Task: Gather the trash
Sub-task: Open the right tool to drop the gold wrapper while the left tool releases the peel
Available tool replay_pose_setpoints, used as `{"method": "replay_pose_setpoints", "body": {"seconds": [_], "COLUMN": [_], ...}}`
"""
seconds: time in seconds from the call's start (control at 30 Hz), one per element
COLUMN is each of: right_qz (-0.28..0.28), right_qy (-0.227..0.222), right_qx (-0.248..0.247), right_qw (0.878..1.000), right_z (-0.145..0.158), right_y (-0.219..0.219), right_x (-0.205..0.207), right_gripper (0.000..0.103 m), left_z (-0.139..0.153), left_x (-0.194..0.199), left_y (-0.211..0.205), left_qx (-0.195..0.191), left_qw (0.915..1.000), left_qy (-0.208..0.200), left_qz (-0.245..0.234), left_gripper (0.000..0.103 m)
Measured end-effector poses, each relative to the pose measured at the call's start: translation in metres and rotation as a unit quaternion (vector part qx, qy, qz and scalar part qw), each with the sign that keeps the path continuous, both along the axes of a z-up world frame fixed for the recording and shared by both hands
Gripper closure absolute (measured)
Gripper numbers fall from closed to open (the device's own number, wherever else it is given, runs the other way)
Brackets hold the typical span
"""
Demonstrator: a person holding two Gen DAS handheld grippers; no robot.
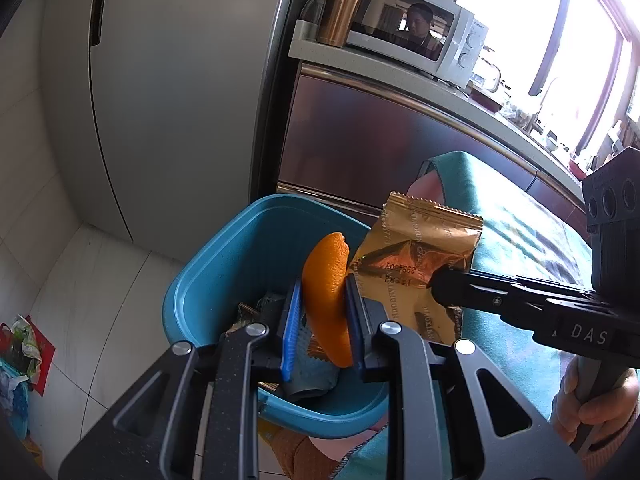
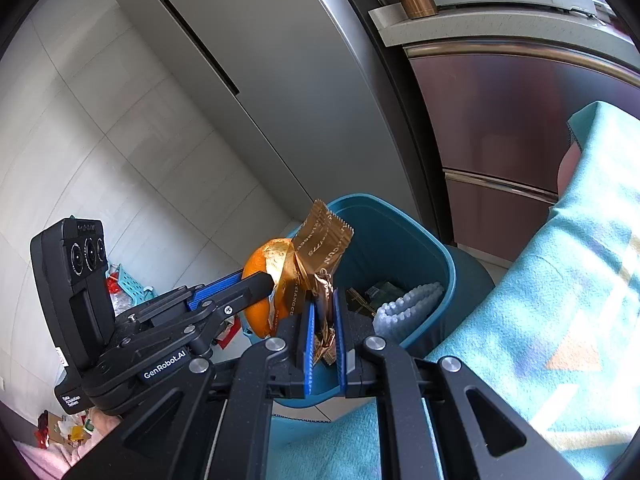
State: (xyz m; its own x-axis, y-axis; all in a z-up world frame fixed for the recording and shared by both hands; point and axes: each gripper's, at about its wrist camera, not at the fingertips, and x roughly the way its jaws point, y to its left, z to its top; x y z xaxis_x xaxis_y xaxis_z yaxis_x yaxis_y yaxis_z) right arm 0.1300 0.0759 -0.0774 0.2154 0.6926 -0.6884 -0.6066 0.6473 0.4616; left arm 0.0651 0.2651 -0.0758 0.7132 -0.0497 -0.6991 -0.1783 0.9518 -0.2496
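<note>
Trash is held in both grippers above the open mouth of the blue bin (image 1: pixel 224 264). Nearest the left wrist camera, the left gripper (image 1: pixel 322 316) has its blue pads pressed onto a curved piece of orange peel (image 1: pixel 328 292), which stands on end between them over the bin. Just to the right, the right gripper (image 1: pixel 434 284) reaches in from the side with its jaws nearly together, pinching the lower edge of a crinkled gold foil wrapper (image 1: pixel 420 248); the wrapper's left edge meets the peel. A hand (image 1: pixel 592 404) grips that tool's handle at the lower right.

From the right wrist view, the right gripper (image 2: pixel 322 332) clamps the wrapper (image 2: pixel 316 256) between its blue pads, and the foil fans upward over the bin's rim (image 2: pixel 400 216). The left gripper (image 2: pixel 260 280) comes in from the left with the peel (image 2: pixel 260 280) behind the foil.

Inside the bin lie a pale ridged item (image 2: pixel 408 308) and some darker scraps. A teal blanket (image 2: pixel 540 300) lies along the bin's right side. Farther back stand a grey refrigerator (image 1: pixel 168 92), a copper tumbler (image 1: pixel 344 4) and a white microwave (image 1: pixel 436 36) on a counter.
</note>
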Motion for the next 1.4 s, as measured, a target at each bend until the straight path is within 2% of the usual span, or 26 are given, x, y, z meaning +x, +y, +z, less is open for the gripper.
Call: {"method": "replay_pose_setpoints", "body": {"seconds": [0.7, 0.87, 0.93, 1.07, 1.2, 1.4], "right_qz": [0.012, 0.014, 0.01, 0.0, 0.001, -0.014], "right_qy": [0.0, 0.005, 0.006, 0.01, 0.01, -0.011], "right_qx": [-0.041, -0.06, -0.056, -0.045, -0.032, -0.009], "right_qw": [0.999, 0.998, 0.998, 0.999, 0.999, 1.0], "right_z": [-0.004, -0.006, -0.005, -0.003, 0.0, 0.012], "right_y": [0.033, 0.045, 0.045, 0.04, 0.029, 0.0], "right_x": [0.004, 0.004, 0.005, 0.005, -0.001, -0.016], "right_gripper": [0.093, 0.086, 0.077, 0.075, 0.073, 0.059], "left_z": [-0.027, -0.033, -0.034, -0.036, -0.033, -0.021], "left_x": [0.018, 0.023, 0.023, 0.02, 0.013, -0.005], "left_y": [0.009, 0.012, 0.013, 0.014, 0.014, 0.01], "left_qx": [-0.004, -0.004, -0.005, -0.004, -0.005, -0.014], "left_qw": [0.9996, 0.9993, 0.9992, 0.9992, 0.9994, 0.9999], "left_qy": [0.028, 0.033, 0.034, 0.033, 0.027, 0.002], "left_qz": [0.009, 0.016, 0.019, 0.022, 0.022, 0.005], "left_gripper": [0.079, 0.079, 0.077, 0.073, 0.069, 0.059]}}
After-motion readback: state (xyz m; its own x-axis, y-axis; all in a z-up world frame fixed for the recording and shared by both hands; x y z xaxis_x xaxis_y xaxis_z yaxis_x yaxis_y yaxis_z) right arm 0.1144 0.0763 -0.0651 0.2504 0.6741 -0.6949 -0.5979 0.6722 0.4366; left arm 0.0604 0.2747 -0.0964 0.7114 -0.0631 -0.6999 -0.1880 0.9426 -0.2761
